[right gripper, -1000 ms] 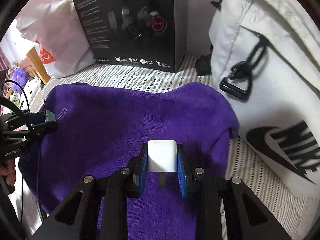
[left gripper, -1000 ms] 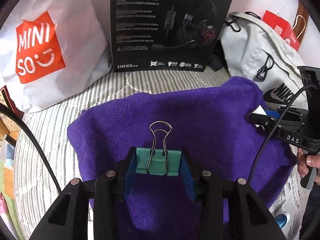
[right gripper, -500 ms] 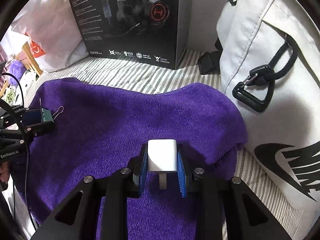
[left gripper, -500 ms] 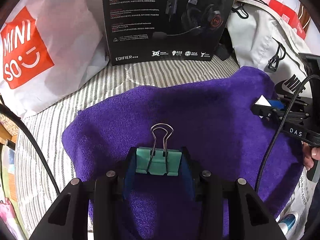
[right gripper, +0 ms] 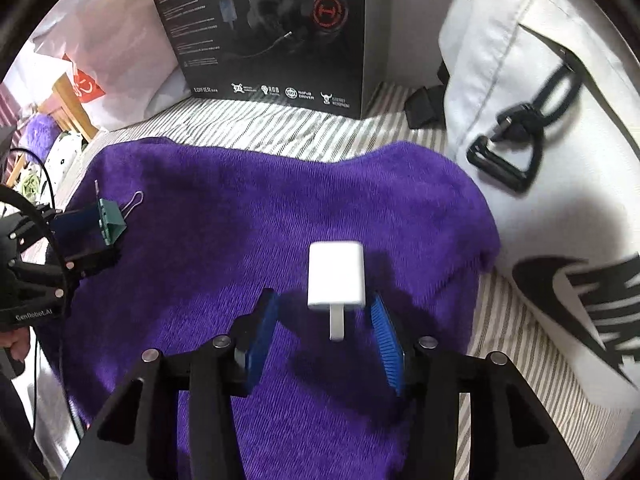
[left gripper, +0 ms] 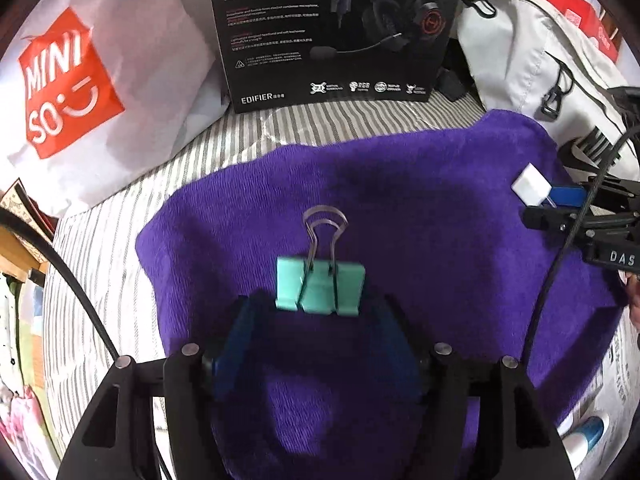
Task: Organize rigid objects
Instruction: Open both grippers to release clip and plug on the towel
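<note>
A green binder clip (left gripper: 320, 289) with wire handles lies on the purple towel (left gripper: 420, 240), its near end just between the tips of my left gripper (left gripper: 316, 320). The left jaws are opening and neither blue pad presses on the clip. In the right wrist view a white charger plug (right gripper: 336, 274) rests on the towel (right gripper: 240, 208), prong toward the camera, between the tips of my right gripper (right gripper: 324, 316). Those jaws are opening too, with gaps on both sides. Each view also shows the other gripper at its edge: the right gripper (left gripper: 546, 205) and the left gripper (right gripper: 100, 240).
A black headset box (left gripper: 340, 32) stands at the back on the striped sheet (left gripper: 120, 208). A white MINISO bag (left gripper: 92, 80) is at left, a white Nike backpack (right gripper: 540, 120) at right. A small bottle (left gripper: 588, 436) lies off the towel's near right corner.
Both pairs of jaws have widened. The clip and the charger, gripped before, now sit loose on the towel at the fingertips.
</note>
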A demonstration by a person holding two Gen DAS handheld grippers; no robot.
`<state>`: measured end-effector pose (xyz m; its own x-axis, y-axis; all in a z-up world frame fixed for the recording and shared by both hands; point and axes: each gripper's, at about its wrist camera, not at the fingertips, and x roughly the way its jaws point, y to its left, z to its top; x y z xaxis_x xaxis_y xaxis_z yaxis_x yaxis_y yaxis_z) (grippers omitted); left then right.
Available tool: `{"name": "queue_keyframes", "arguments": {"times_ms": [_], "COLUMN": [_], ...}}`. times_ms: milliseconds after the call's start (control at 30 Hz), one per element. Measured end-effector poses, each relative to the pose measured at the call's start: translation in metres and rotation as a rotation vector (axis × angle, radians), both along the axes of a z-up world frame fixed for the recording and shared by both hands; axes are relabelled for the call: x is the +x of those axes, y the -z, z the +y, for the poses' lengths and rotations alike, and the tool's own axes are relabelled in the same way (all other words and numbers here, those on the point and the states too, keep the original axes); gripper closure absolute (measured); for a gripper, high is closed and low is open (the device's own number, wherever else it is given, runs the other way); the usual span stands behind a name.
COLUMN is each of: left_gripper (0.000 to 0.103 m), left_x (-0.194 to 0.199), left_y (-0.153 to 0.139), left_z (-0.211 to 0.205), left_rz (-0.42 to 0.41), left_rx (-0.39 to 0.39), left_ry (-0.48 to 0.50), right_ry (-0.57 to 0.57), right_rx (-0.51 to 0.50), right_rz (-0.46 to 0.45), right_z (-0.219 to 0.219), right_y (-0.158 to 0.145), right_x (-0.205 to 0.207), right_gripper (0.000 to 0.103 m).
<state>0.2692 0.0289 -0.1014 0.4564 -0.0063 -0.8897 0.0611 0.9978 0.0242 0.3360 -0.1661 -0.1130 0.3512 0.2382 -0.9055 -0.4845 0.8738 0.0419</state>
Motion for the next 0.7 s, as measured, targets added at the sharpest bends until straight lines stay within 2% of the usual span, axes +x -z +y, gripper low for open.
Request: {"name": "queue_keyframes", "arguments": {"times_ms": [167,367,433,567,700], "left_gripper": [0.040,0.040,0.040,0.040,0.040], "left_x": [-0.021,-0.074,-0.092,-0.128,-0.156], "left_y": [-0.006,-0.042,-0.051,-0.059,-0.052], "left_z": [-0.006,-0.014,-0.017,-0.019,-0.021], "left_rz": [0.018,-0.046,-0.069,-0.090,-0.088], "left_rx": [0.049,0.077,0.082,0.042,-0.016], "left_ry": [-0.010,-0.001,0.000,0.006,-0.013], "right_ry": [0.006,-0.008,-0.005,0.006,0.005], "right_rx": [0.012,0.042,0.064,0.104,0.115], "right_rz": [-0.024,-0.074,-0.094,-0.109,-0.112], "right_z": [-0.008,-0.020,-0.026,-0.038,-0.049], "right_y": [-0.020,-0.050,-0.060,-0.071,-0.070], "right_x": [-0.022,-0.067,-0.086,-0.127,-0.165], "right_gripper": [0.055,0.054,0.048,0.046,0.046]}}
